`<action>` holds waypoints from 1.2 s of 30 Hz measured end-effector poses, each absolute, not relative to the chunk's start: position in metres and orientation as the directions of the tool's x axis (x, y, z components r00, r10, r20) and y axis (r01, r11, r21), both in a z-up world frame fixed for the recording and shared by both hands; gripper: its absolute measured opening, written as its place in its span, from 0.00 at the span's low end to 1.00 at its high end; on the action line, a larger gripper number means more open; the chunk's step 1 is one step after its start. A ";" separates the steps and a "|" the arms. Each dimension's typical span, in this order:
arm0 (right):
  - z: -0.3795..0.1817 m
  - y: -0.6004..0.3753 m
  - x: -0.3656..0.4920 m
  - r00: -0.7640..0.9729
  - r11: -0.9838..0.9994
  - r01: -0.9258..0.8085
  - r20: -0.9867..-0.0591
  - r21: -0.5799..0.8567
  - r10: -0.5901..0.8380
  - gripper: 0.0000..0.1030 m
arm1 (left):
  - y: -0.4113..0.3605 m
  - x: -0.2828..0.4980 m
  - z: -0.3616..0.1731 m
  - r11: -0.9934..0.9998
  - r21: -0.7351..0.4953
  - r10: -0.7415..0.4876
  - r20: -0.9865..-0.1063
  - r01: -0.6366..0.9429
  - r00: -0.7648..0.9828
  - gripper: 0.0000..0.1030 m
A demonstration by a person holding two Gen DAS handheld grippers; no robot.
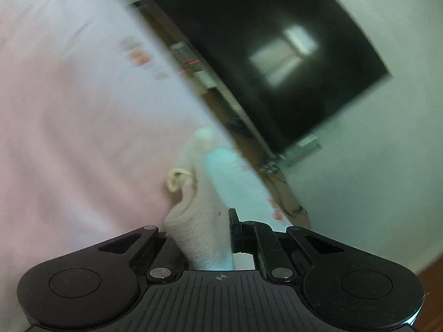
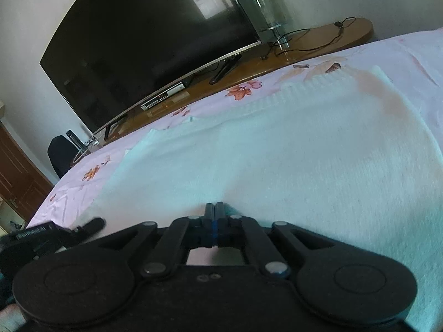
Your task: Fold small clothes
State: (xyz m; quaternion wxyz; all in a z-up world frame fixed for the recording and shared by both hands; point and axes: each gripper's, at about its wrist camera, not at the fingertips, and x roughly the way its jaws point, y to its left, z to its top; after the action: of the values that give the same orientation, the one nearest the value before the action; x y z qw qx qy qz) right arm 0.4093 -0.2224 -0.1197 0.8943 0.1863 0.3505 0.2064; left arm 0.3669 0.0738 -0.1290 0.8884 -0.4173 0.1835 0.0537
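Both tools clenched: left tool and right tool grasping garment, lower centre, for folding.

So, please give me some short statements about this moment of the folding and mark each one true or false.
1. The right gripper has its fingers closed together at the near edge of the white knit garment. True.
2. The left gripper holds nothing. False: bunched white knit fabric sits between its fingers.
3. The garment lies on a pink bedsheet printed with flowers. True.
4. The television behind the bed is switched on and shows a picture. False: its screen is dark and shows only reflections.
5. A cable lies on the wooden shelf beyond the bed. True.
6. The garment is dark blue. False: it is white.
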 end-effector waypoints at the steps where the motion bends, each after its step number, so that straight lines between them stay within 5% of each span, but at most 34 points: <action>1: -0.121 -0.224 0.409 0.668 0.840 -0.237 -0.545 0.489 0.506 0.00 | 0.067 0.372 -0.118 0.685 -0.693 -0.068 -0.369 -0.225 0.927 0.07; 10: -0.108 -0.275 0.389 0.756 0.795 -0.134 -0.458 0.591 0.468 0.04 | -0.043 0.424 -0.043 0.900 -0.413 -0.318 -0.405 0.139 0.857 0.07; 15: -0.086 -0.360 0.353 0.850 0.775 -0.015 -0.399 0.632 0.343 0.09 | -0.111 0.442 -0.071 0.876 -0.411 -0.445 -0.492 0.251 0.748 0.08; 17: -0.083 -0.387 0.343 0.860 0.764 0.015 -0.398 0.645 0.319 0.20 | -0.134 0.446 -0.093 0.863 -0.422 -0.486 -0.544 0.278 0.684 0.09; 19: -0.082 -0.403 0.335 0.865 0.766 0.031 -0.401 0.643 0.302 0.20 | -0.150 0.445 -0.102 0.866 -0.418 -0.492 -0.608 0.276 0.623 0.53; 21: -0.081 -0.413 0.329 0.864 0.766 0.040 -0.407 0.642 0.296 0.23 | -0.144 0.429 -0.083 0.831 -0.460 -0.543 -0.548 0.313 0.637 0.94; 23: -0.080 -0.418 0.323 0.867 0.765 0.029 -0.397 0.643 0.301 0.25 | -0.126 0.415 -0.062 0.803 -0.469 -0.576 -0.453 0.367 0.681 0.94; 26: -0.079 -0.411 0.327 0.857 0.760 -0.011 -0.385 0.650 0.342 0.25 | -0.075 0.423 -0.050 0.849 -0.447 -0.480 -0.430 0.281 0.765 0.94; 31: -0.078 -0.374 0.361 0.805 0.772 -0.105 -0.403 0.627 0.436 0.26 | -0.011 0.458 -0.080 0.898 -0.439 -0.309 -0.576 0.033 0.757 0.94; 36: -0.089 -0.360 0.390 0.774 0.800 -0.090 -0.464 0.593 0.431 0.30 | -0.001 0.466 -0.101 0.917 -0.400 -0.285 -0.627 0.015 0.725 0.94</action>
State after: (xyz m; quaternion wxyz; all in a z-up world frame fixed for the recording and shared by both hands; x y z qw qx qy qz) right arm 0.3901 -0.3596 -0.0889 0.8989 0.2809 0.3036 0.1449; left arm 0.4660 -0.0012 -0.1006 0.9097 -0.1869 0.3615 -0.0825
